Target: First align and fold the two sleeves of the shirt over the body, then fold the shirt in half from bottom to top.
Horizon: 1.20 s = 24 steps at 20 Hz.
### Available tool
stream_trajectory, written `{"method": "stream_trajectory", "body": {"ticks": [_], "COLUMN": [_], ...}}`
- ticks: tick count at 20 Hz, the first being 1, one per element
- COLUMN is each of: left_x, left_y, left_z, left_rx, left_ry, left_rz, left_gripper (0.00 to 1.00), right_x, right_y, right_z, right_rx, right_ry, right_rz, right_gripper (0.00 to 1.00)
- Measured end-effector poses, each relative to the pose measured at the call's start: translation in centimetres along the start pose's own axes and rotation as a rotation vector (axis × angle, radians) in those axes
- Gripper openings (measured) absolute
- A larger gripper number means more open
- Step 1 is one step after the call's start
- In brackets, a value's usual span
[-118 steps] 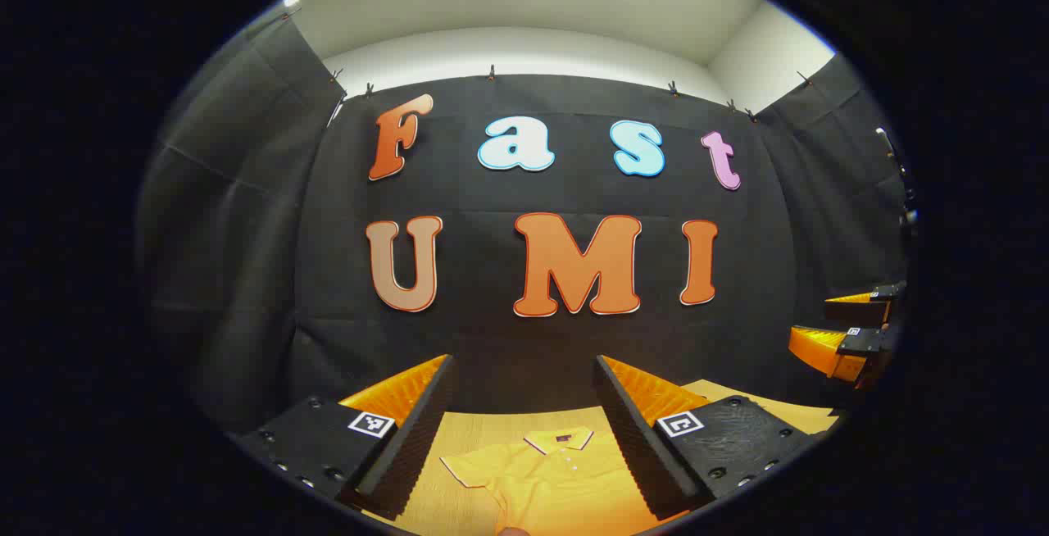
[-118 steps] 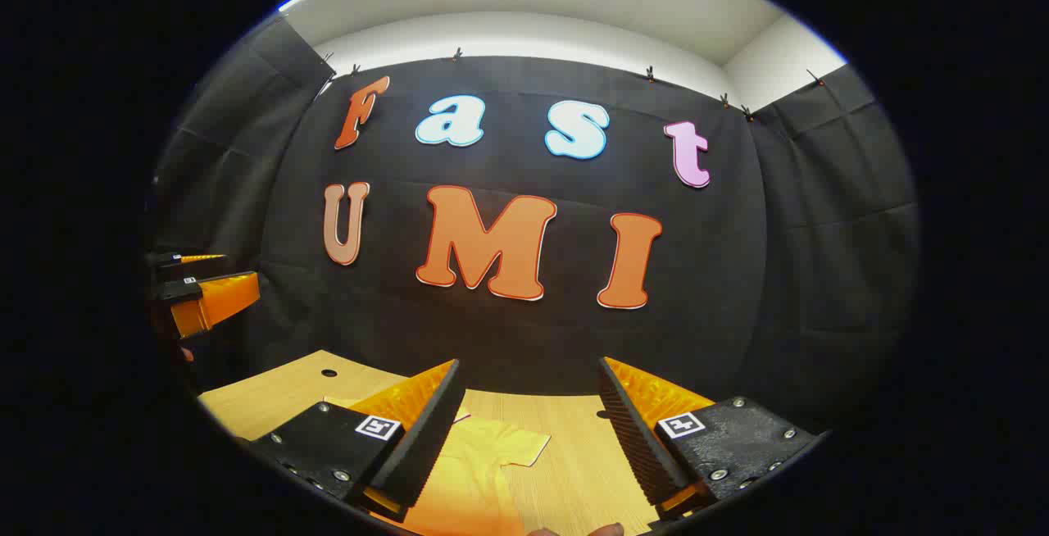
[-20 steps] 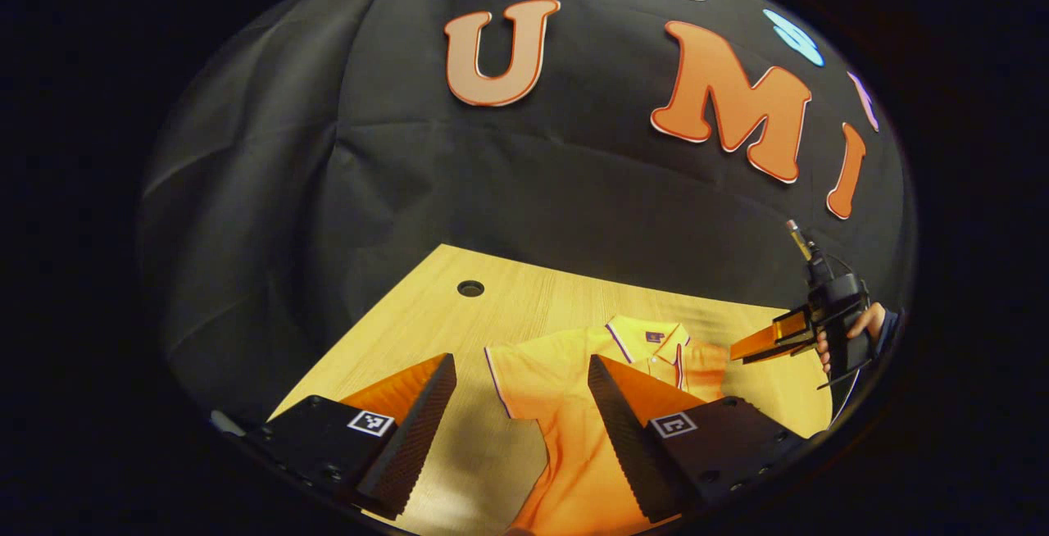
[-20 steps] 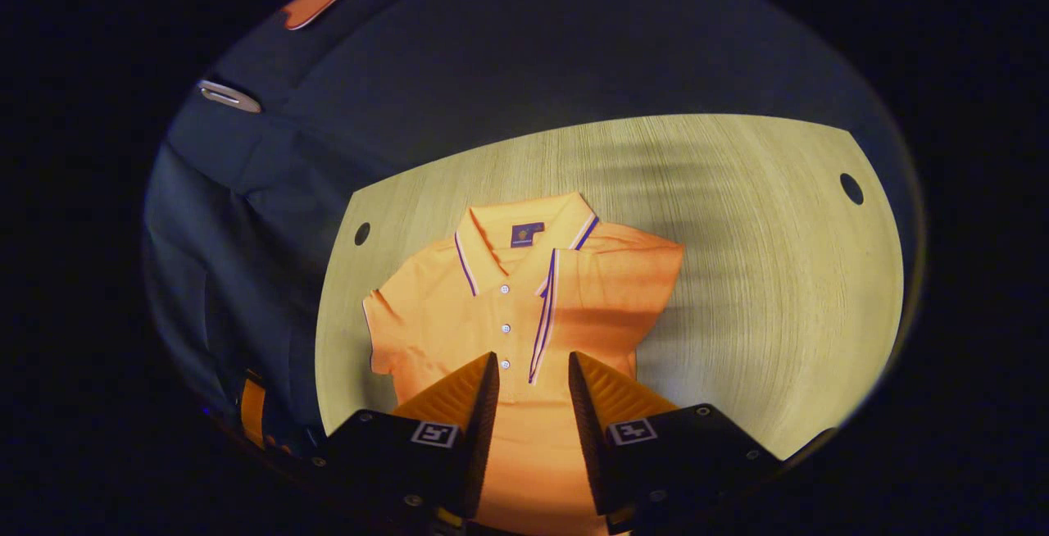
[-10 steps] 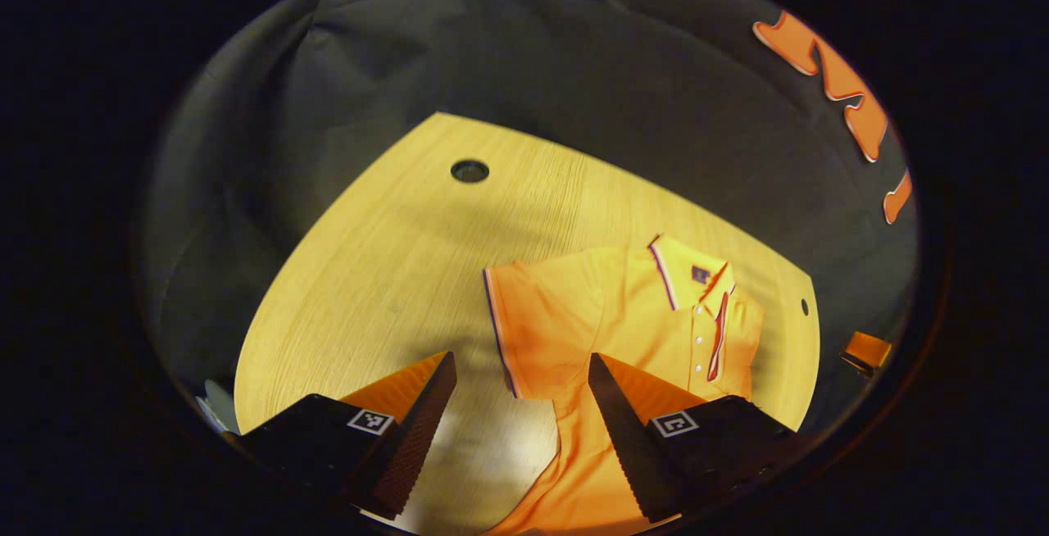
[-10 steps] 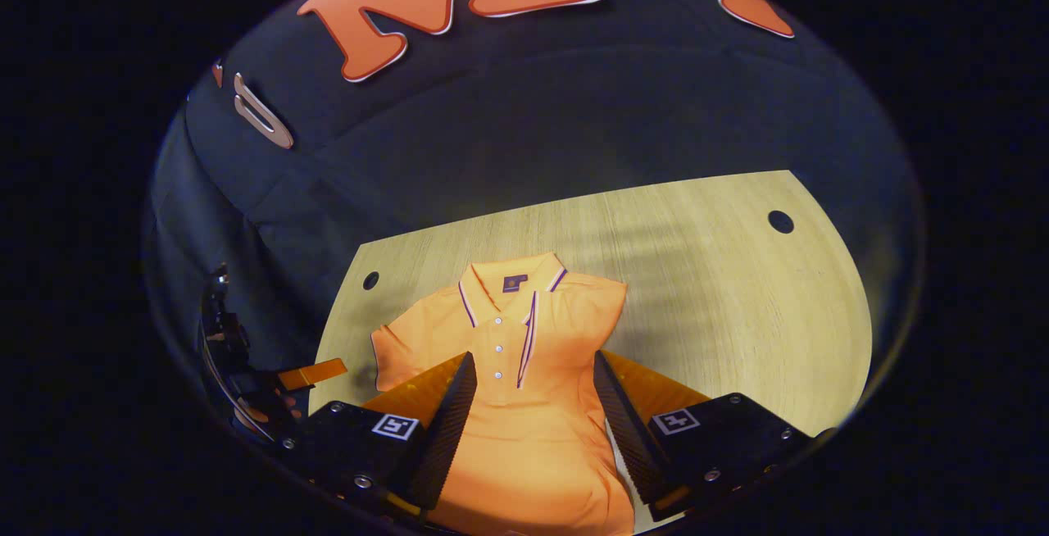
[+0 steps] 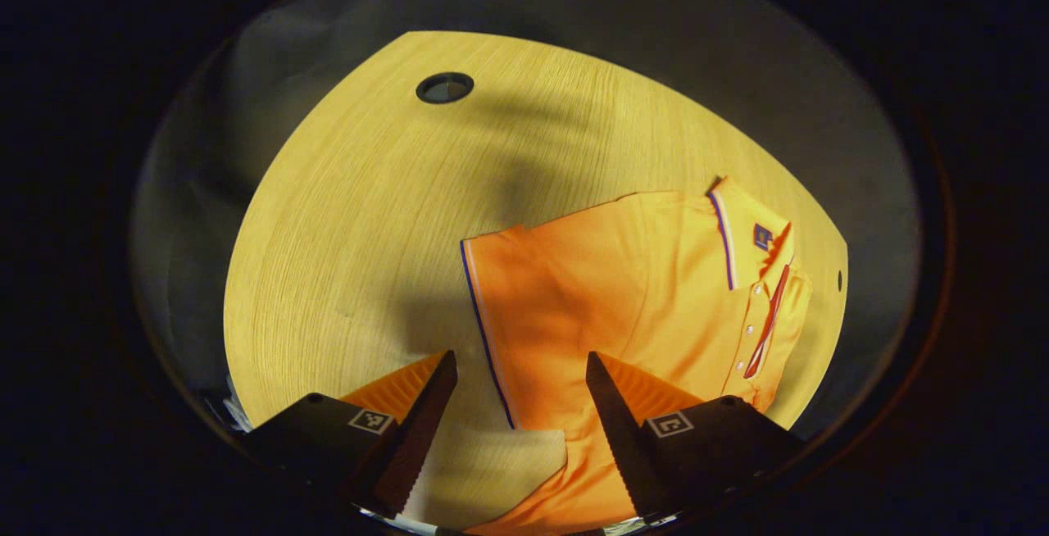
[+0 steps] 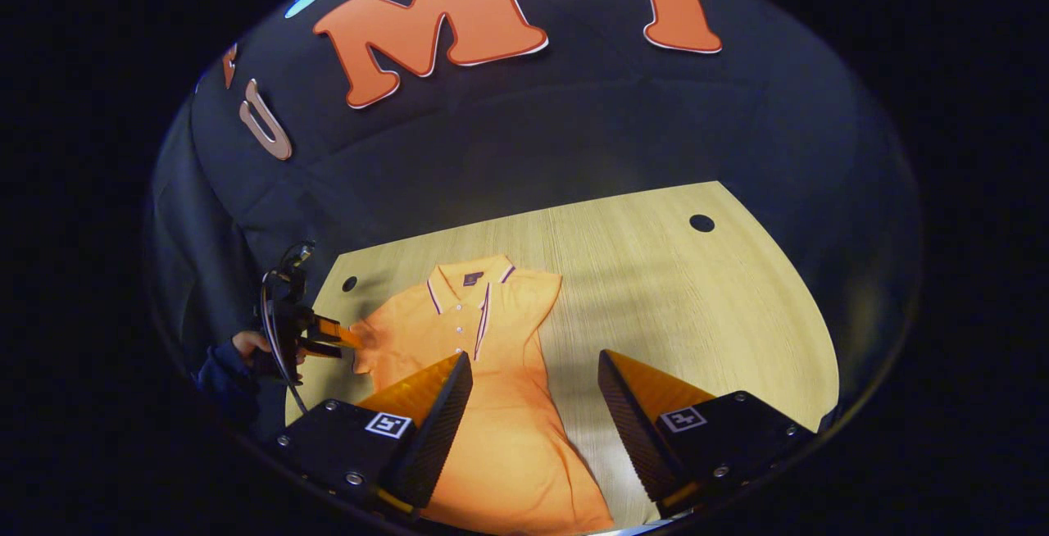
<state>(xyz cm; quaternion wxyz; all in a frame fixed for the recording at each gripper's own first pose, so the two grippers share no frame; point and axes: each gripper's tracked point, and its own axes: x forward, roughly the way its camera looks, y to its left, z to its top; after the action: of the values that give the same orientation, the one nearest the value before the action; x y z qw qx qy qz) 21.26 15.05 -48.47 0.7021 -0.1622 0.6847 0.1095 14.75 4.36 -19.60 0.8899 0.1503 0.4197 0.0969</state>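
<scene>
My right gripper [image 8: 533, 405] had released the folded right sleeve, wide open, empty; left gripper [image 7: 516, 405] open, dropped over polo shirt's [image 7: 639, 298] unfolded left sleeve [image 7: 508, 315], flat on worktop [image 7: 352, 216].

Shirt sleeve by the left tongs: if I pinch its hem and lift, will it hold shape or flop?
Likely floppy: the shirt lies flat with soft creases on the table. Its sleeve is thin knit, so it should drape from the left tongs. The smooth wood may let the body slide.
</scene>
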Motion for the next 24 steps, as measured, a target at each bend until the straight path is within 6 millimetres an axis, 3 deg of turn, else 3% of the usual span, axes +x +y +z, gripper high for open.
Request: {"method": "stream_trajectory", "body": {"ticks": [4,7,10,12,14,18,24], "left_x": [1.8,1.7,1.8,1.2,0.1,-4.0,-6.5], "left_y": [0.9,-0.9,-2.1,-3.3,-4.7,-7.6,-13.8], "left_z": [0.6,0.5,0.6,0.5,0.9,3.0,2.6], "left_rx": [0.009,0.023,0.068,0.088,0.119,0.235,0.361], "left_ry": [0.059,0.076,0.058,0.050,0.007,-0.125,-0.183], "left_rz": [0.114,0.132,0.113,0.048,0.006,-0.022,-0.086], "left_gripper": [0.95,0.84,0.27,0.13,0.13,0.13,0.13], "right_x": [-1.5,-2.1,-2.2,-2.2,-2.3,-2.7,-3.4], "right_y": [-2.6,-4.2,-5.6,-6.4,-7.1,-8.0,-8.5], "right_z": [-0.9,-1.4,-2.5,-3.0,-3.0,-2.6,-2.4], "right_rx": [0.022,0.047,0.089,0.100,0.101,0.110,0.100], "right_ry": [-0.006,-0.012,-0.002,0.005,0.000,-0.008,-0.029], "right_rz": [-0.013,-0.023,-0.023,-0.023,-0.028,-0.021,-0.016], "right_gripper": [0.94,0.94,0.94,0.94,0.94,0.94,0.94]}}
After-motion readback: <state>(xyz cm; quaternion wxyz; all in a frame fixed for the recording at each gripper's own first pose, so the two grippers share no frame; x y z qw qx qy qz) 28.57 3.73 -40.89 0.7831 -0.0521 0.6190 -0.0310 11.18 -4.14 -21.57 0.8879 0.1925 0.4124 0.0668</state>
